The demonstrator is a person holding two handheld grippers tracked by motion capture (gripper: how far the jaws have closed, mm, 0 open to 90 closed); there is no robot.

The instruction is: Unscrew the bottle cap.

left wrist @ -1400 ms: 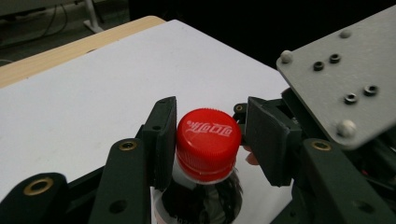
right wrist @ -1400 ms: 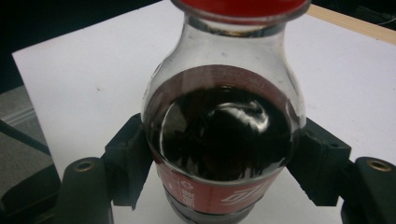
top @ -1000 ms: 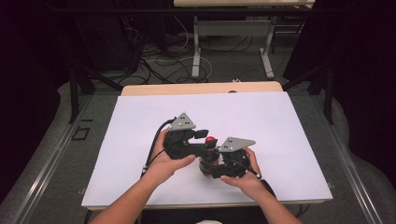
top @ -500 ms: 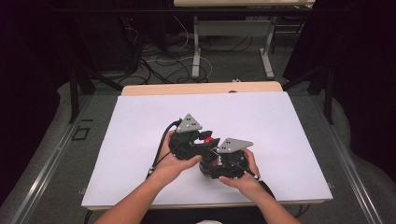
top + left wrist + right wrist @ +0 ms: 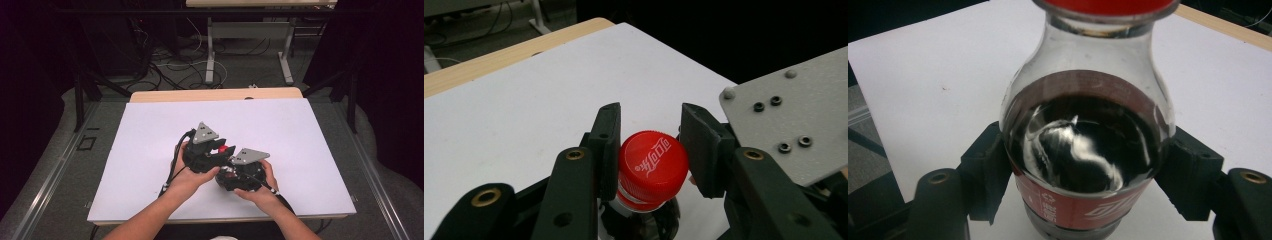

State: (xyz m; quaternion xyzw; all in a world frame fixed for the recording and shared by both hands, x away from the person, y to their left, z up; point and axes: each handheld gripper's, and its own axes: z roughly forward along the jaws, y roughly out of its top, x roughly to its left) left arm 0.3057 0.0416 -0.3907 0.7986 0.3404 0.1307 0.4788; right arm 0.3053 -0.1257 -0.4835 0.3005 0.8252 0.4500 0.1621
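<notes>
bottle [image 5: 1087,150]: small, clear, dark drink up to the shoulder, red label low down; it stands upright on the white surface [image 5: 150,150], near the edge closest to me, between my two hands.
cap [image 5: 652,162]: red, on top of the bottle, with white script on its face.
right claw [image 5: 1088,175]: clenched on the bottle's belly just above the label, one jaw on each side.
left claw [image 5: 650,150]: closed on the cap from above the bottle; one jaw presses the cap's side, and the other looks to be against it as well.
weight: I judge it moderately heavy, since it is mostly full; the liquid will slosh if I tip it.
stiffness: thin plastic by the look, so the belly may dent under a hard squeeze.
slip: smooth rounded wall; the label band should give better purchase than the bare shoulder.
where to hold: body at its widest part with my right, ribbed cap rim with my left for twisting.
risk: the bottle turning along with the cap if my right grip is loose.
</notes>
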